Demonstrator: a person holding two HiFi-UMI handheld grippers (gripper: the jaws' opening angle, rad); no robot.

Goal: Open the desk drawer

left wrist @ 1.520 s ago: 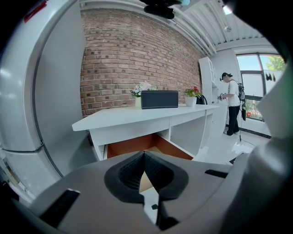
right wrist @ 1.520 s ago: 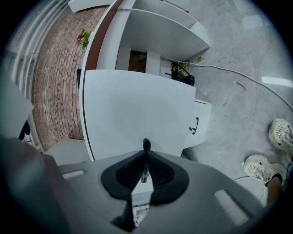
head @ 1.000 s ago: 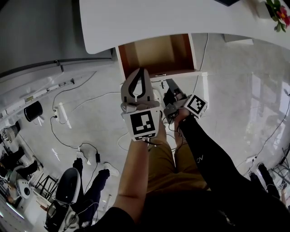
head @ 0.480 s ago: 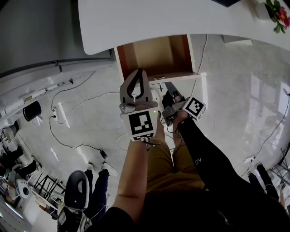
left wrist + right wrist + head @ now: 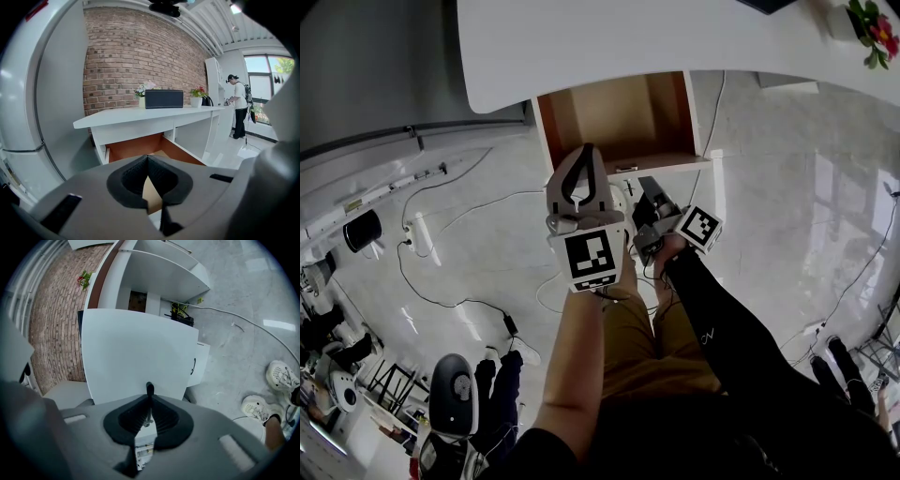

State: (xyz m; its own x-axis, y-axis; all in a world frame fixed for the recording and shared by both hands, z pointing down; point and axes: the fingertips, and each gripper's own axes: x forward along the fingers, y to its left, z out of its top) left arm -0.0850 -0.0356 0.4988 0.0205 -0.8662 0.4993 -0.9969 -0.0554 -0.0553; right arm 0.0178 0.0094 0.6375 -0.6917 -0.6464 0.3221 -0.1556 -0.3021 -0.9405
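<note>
The white desk (image 5: pixel 628 37) has its drawer (image 5: pixel 609 112) pulled out, showing a brown wooden inside. My right gripper (image 5: pixel 645 187) is at the drawer's white front edge. In the right gripper view the jaws (image 5: pixel 149 397) are shut on the small dark drawer handle (image 5: pixel 149 388), which sticks out from the white drawer front (image 5: pixel 136 352). My left gripper (image 5: pixel 592 152) hovers just before the drawer, shut and holding nothing. In the left gripper view its tips (image 5: pixel 147 158) meet, with the drawer's brown inside (image 5: pixel 136 145) behind them.
Cables (image 5: pixel 459 202) trail over the pale floor to the left. An office chair (image 5: pixel 450 384) stands at the lower left. On the desk are a flower pot (image 5: pixel 877 28) and a dark box (image 5: pixel 164 99). A person (image 5: pixel 240 110) stands far off.
The drawer has slid slightly further out from under the desk, and my right gripper has come back a little with it. The left gripper has stayed where it was.
</note>
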